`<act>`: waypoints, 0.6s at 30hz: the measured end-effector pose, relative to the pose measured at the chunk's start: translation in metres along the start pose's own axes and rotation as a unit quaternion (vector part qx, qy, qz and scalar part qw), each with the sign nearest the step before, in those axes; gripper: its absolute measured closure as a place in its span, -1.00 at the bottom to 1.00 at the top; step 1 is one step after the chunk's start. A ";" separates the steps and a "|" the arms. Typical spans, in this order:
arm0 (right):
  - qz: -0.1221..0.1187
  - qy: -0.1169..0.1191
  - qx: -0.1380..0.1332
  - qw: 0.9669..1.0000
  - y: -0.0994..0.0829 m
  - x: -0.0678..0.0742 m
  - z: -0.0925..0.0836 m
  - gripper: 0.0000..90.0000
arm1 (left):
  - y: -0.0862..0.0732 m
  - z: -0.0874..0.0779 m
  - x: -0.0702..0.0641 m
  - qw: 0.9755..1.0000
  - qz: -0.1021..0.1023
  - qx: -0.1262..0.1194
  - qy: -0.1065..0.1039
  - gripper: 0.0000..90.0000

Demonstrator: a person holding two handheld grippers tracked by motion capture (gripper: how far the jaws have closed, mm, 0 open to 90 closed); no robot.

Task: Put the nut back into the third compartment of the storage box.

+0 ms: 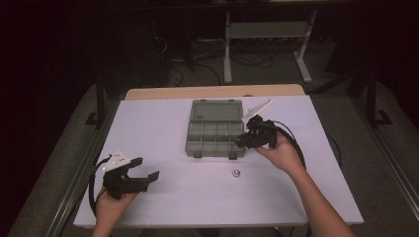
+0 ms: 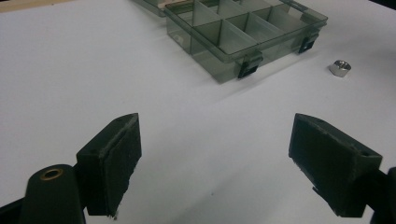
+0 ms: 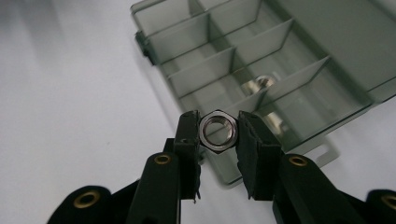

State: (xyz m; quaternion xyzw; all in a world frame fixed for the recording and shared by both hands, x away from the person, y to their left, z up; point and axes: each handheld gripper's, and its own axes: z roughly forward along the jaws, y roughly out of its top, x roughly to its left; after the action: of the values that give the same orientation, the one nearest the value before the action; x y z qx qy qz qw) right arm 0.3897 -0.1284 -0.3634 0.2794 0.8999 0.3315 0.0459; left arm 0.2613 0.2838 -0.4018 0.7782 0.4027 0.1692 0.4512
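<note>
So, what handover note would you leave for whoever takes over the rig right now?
Right gripper: shut on a nut, held above the open box at its near right corner.
Left gripper: open, holding nothing, at the table's near left.
Done: at least one nut already lies in a box compartment.
Left: drop the held nut in, then likely fetch the loose nut in front of the box.

- The right gripper [image 3: 218, 133], held in the right hand [image 1: 281, 150] with the forearm stretched forward, has its jaws clamped.
- The left gripper [image 2: 215, 158] rests low, its jaws spread wide.
</note>
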 end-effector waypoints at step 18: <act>0.009 -0.023 0.015 1.000 0.062 -0.036 0.013 0.54 | 0.000 0.000 0.001 1.000 0.000 0.000 -0.002 -0.63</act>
State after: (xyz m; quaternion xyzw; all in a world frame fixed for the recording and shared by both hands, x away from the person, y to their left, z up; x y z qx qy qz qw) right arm 0.4527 -0.1009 -0.3386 0.2956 0.9010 0.3119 0.0597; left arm 0.2618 0.2846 -0.4017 0.7787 0.4017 0.1678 0.4519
